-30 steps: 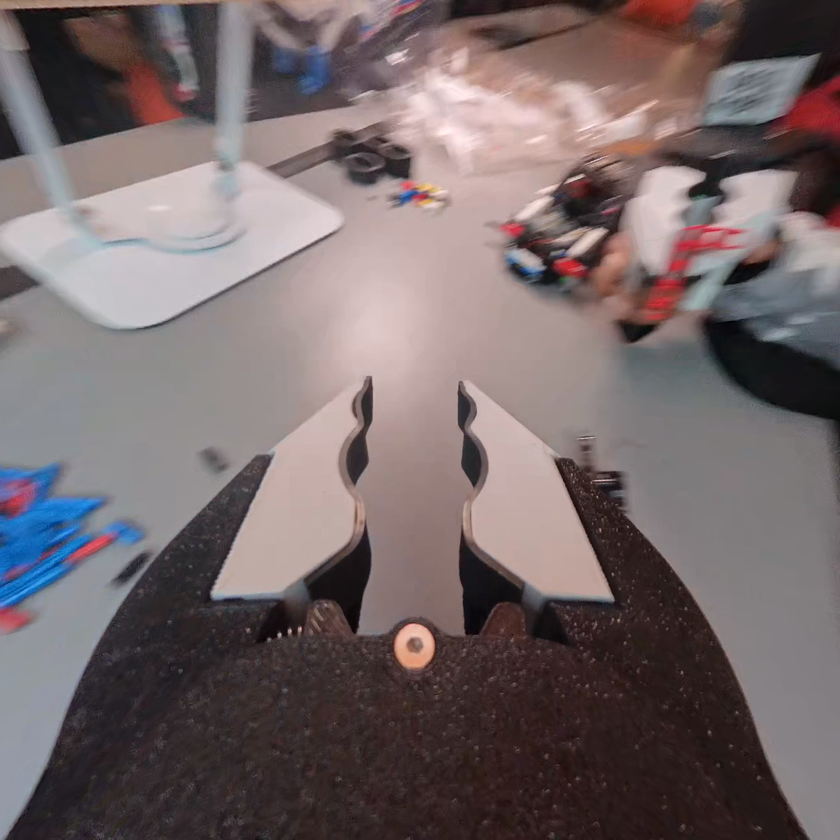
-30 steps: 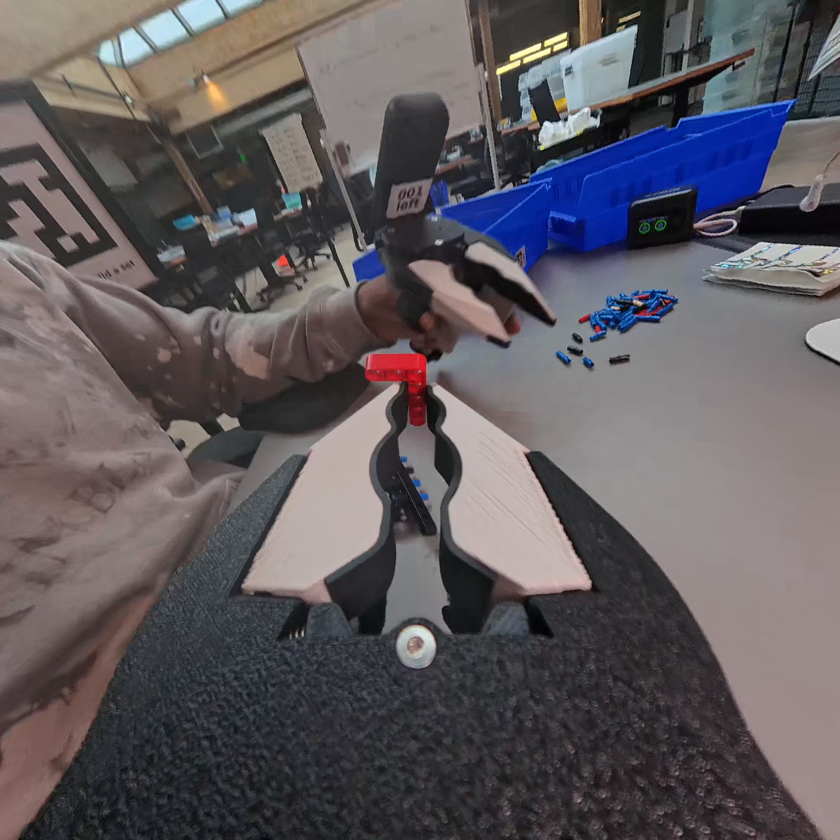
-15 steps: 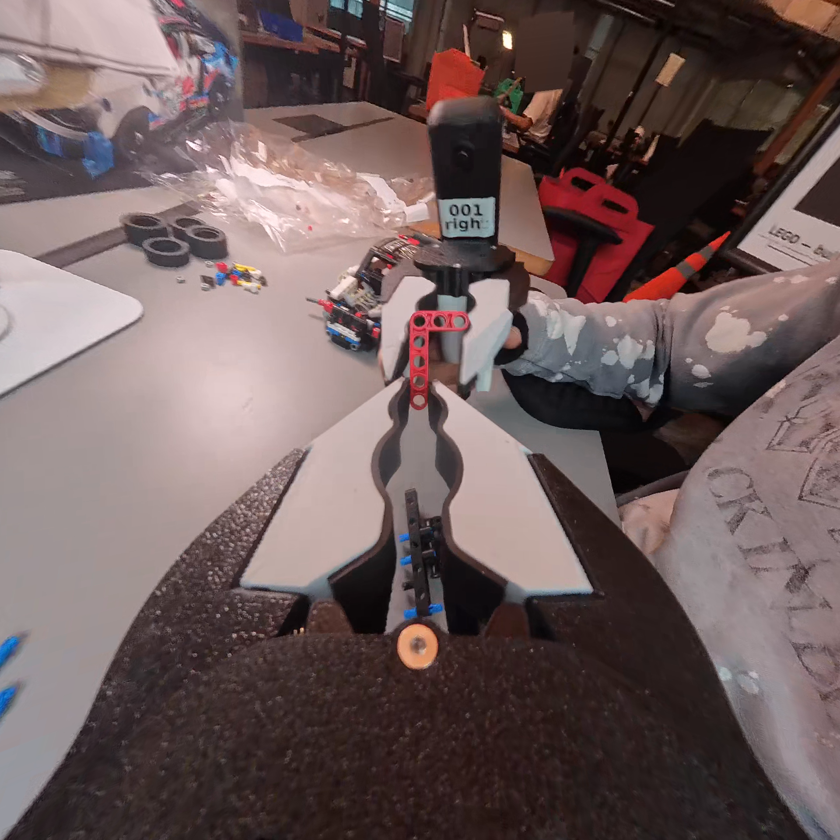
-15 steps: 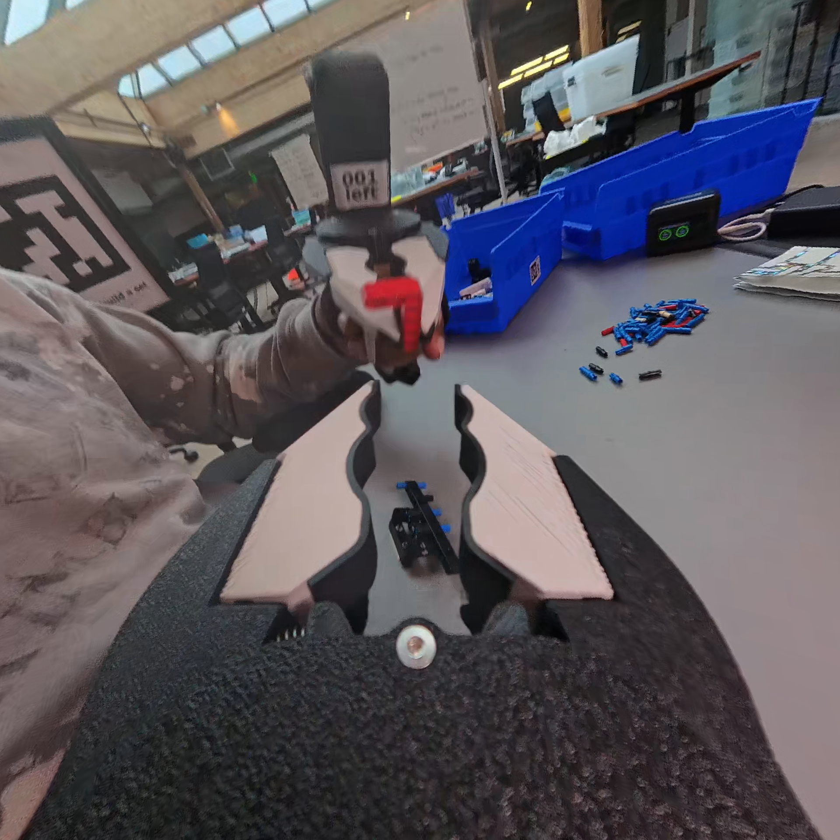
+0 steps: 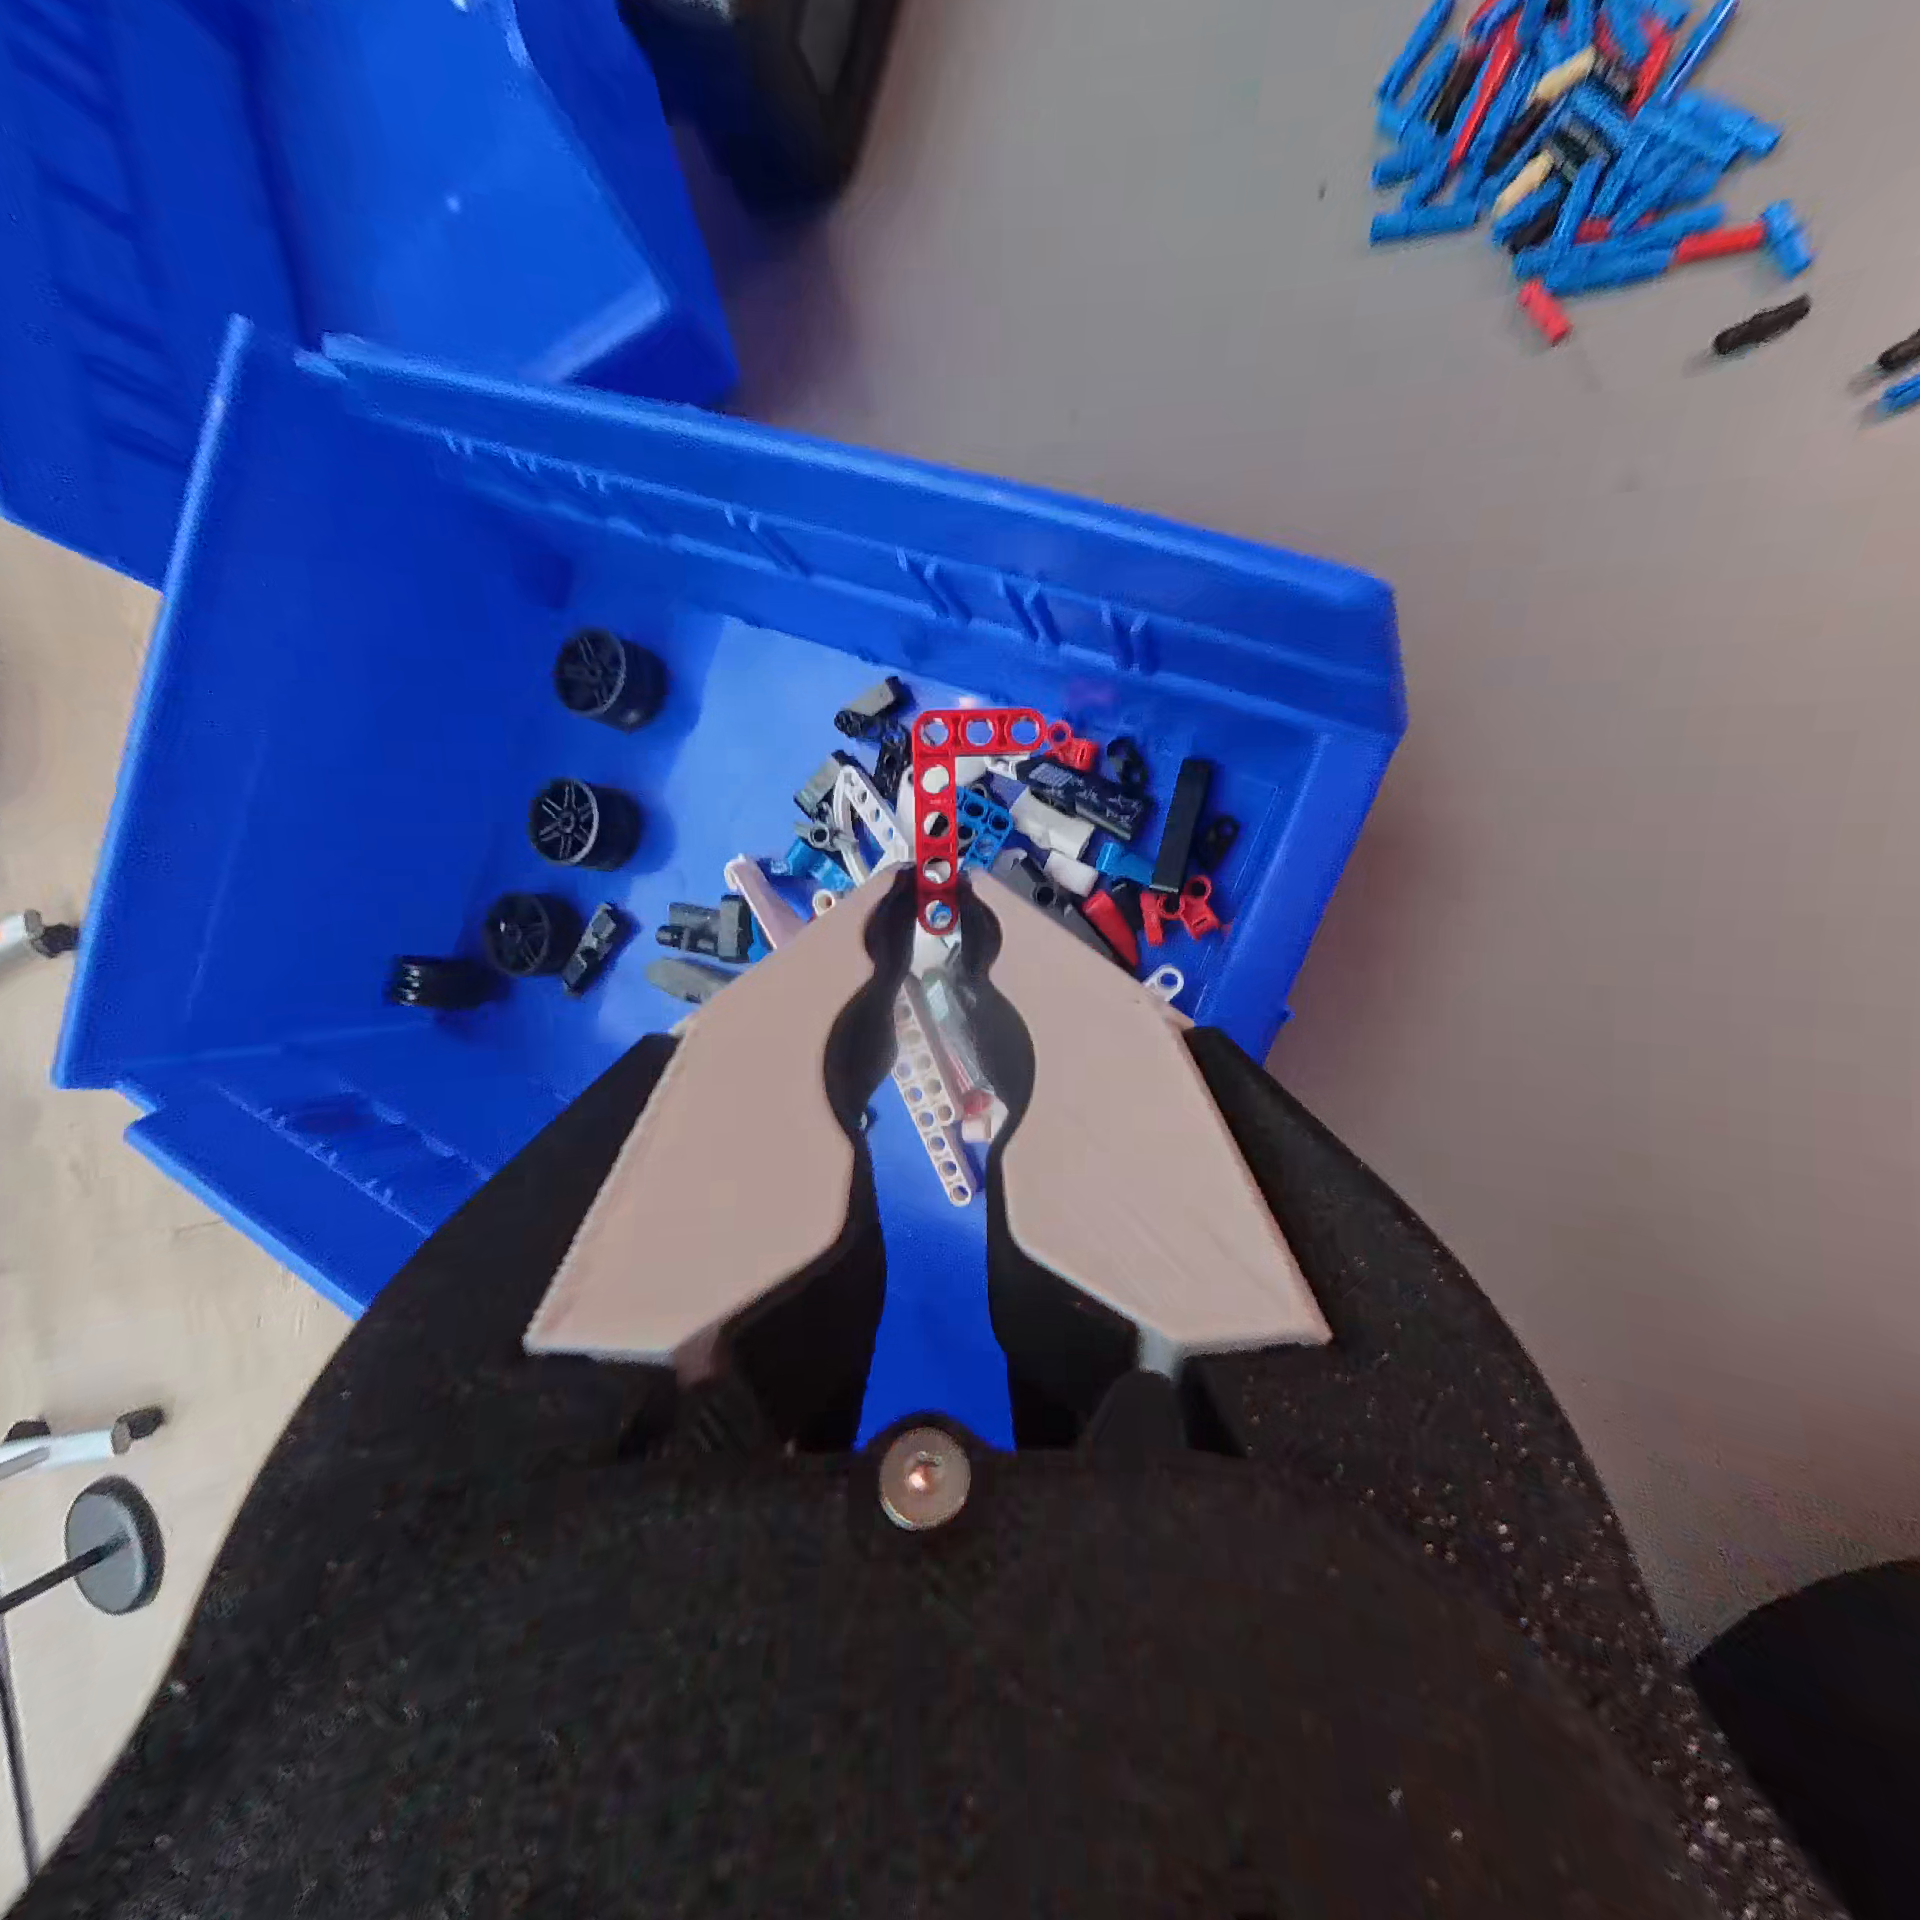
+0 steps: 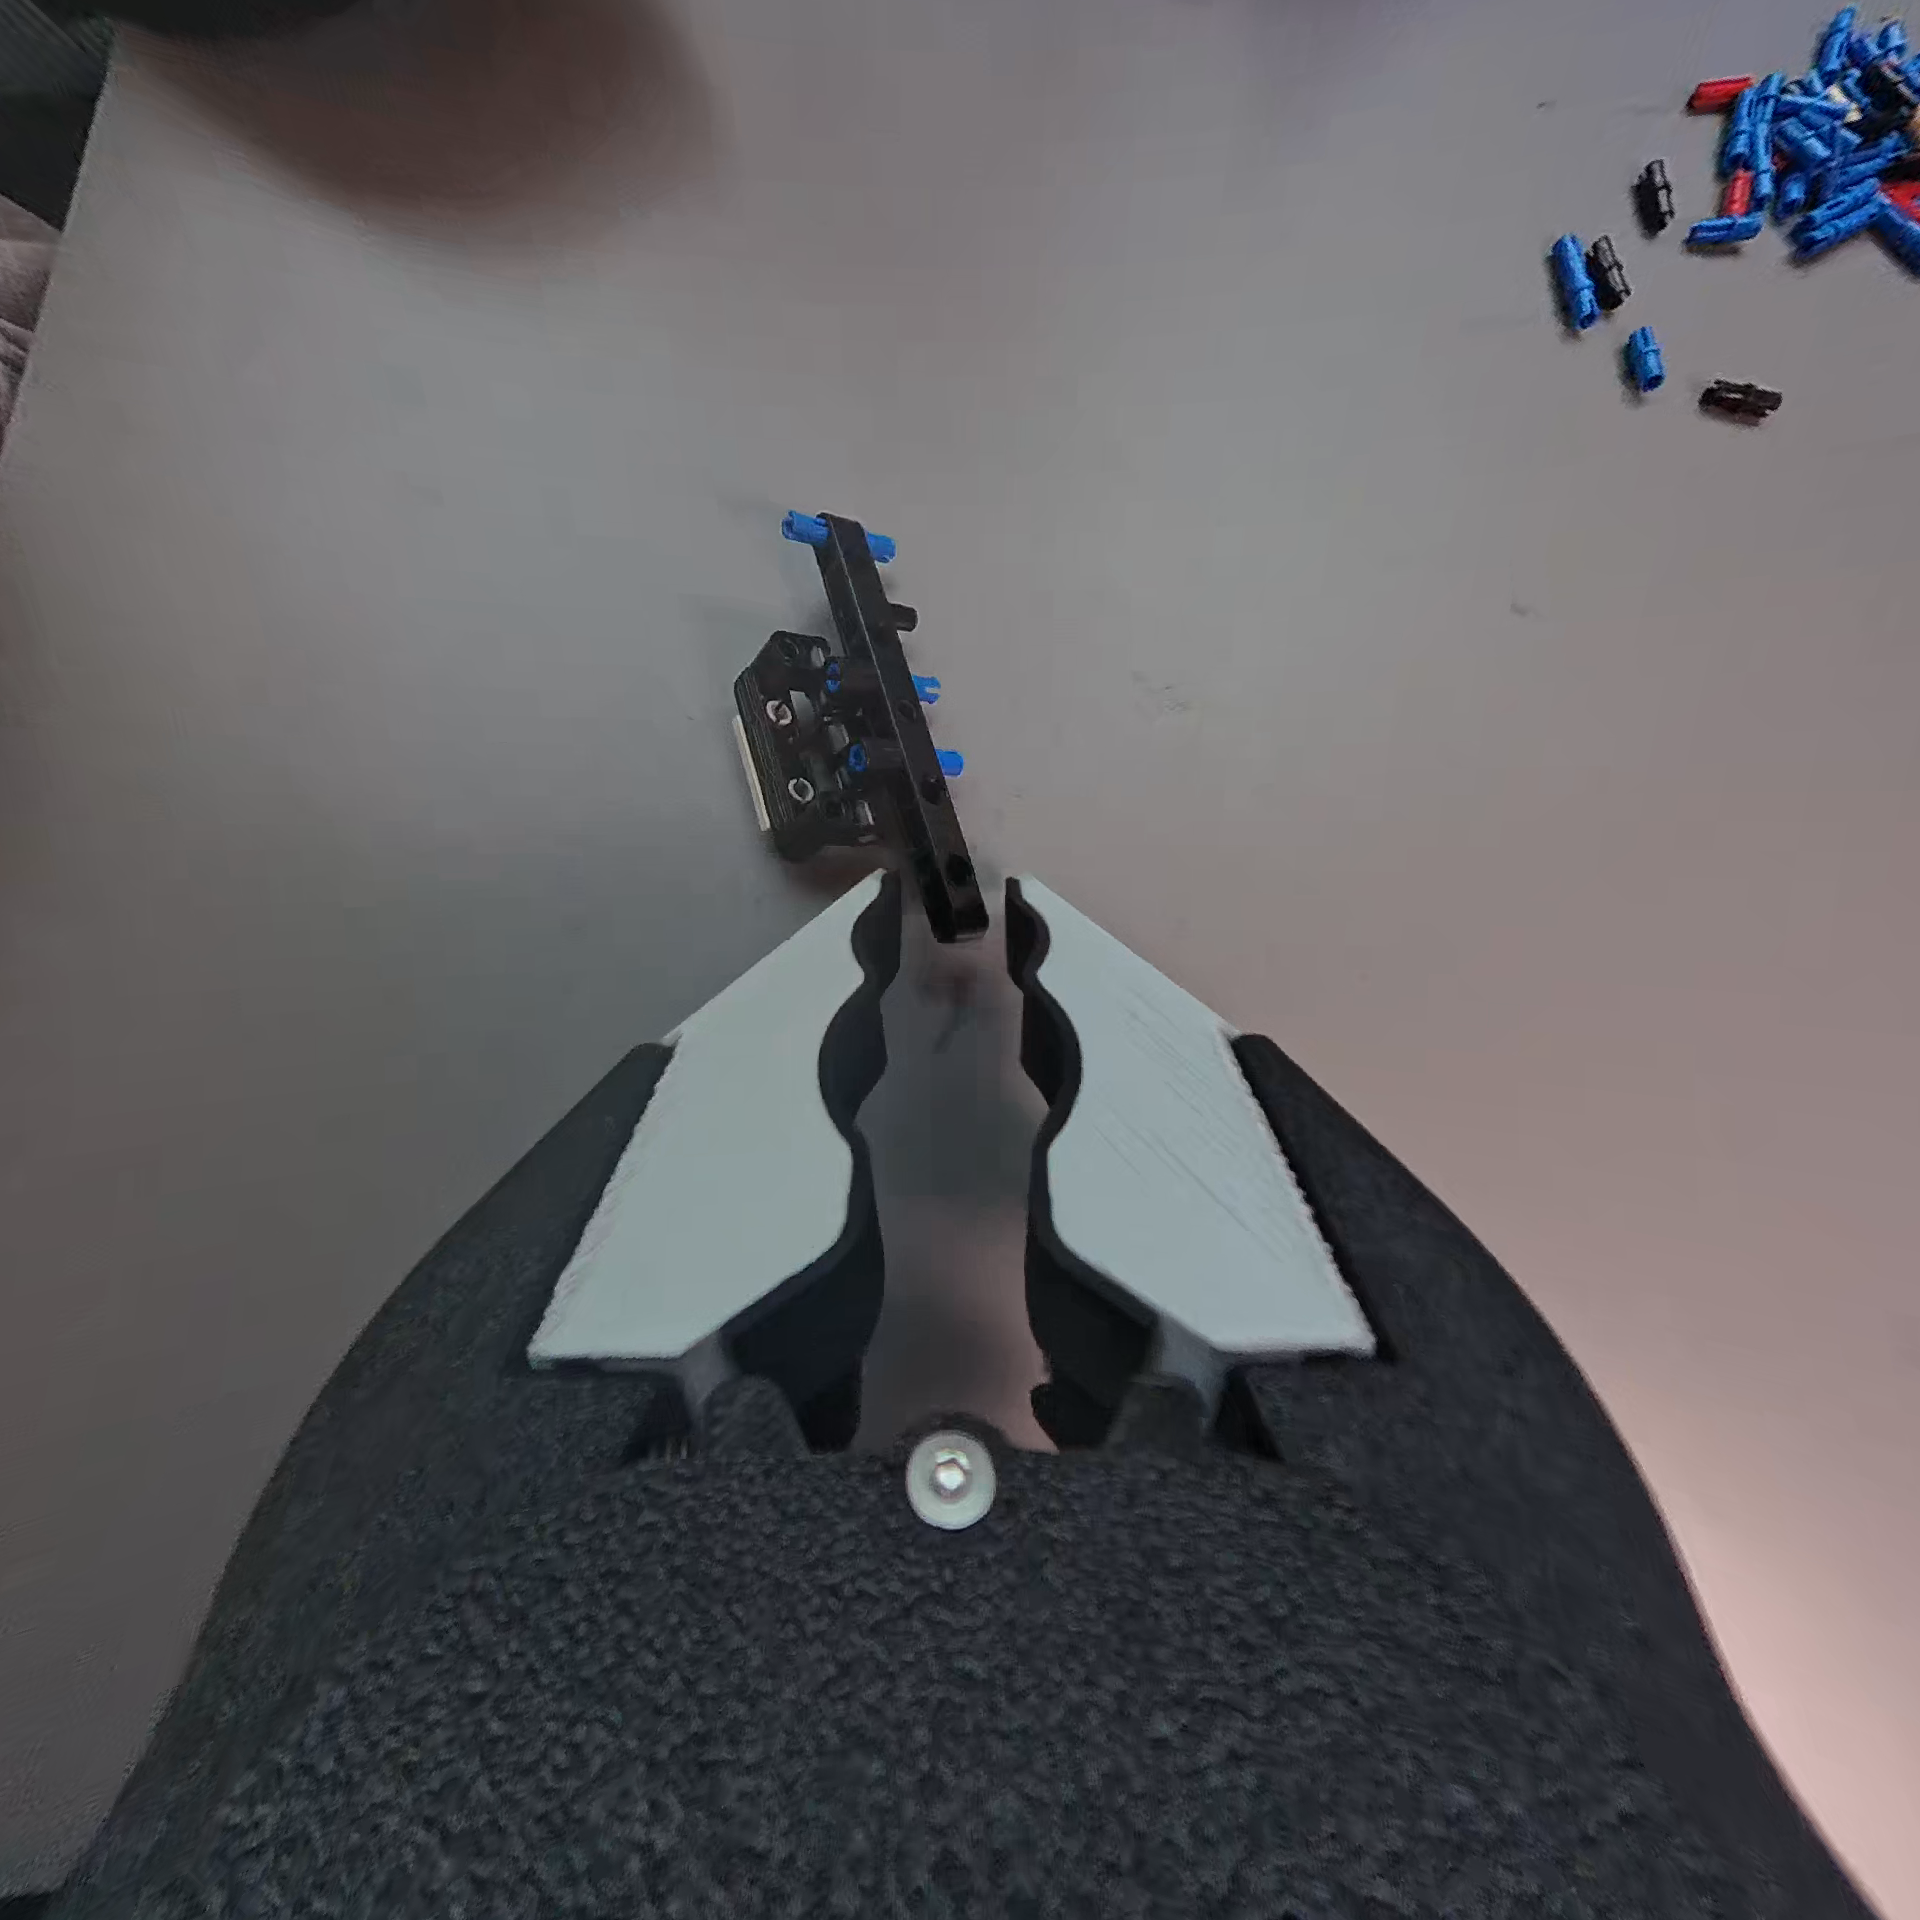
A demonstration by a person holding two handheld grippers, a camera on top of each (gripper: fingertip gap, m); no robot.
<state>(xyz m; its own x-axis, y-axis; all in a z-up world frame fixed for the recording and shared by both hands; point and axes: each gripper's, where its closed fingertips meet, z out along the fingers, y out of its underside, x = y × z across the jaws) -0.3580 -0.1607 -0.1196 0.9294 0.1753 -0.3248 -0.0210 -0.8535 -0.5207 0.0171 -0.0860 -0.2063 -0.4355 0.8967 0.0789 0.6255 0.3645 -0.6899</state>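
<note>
Beneath and ahead of the left gripper (image 5: 935, 883) sits a big blue bin (image 5: 343, 748), its floor strewn with small building pieces (image 5: 1049, 821) straight ahead of the tips and three black wheels (image 5: 582, 821) off to their left. A second blue bin (image 5: 343, 187) lies farther ahead to the left, touching or nearly touching the first. On the grey table (image 5: 1558, 727) well ahead and to the right is a heap of blue, red and black pins (image 5: 1590, 156).

The left gripper's fingers are pressed together on a red L-shaped beam (image 5: 940, 810) — pinched at the lower end of its long leg. That leg runs straight out along the fingers, and the short leg turns off to the right at the far end, over the pile in the bin.

The right gripper (image 6: 945, 904) is spread, holding nothing, tips low over the table. A black assembly with blue pins (image 6: 862, 717) lies just ahead — its long beam runs away from the gripper, leaning a little left, and its near end sits in the gap between the tips. Whether either tip touches it cannot be told. A blocky part juts from the beam's left side.
</note>
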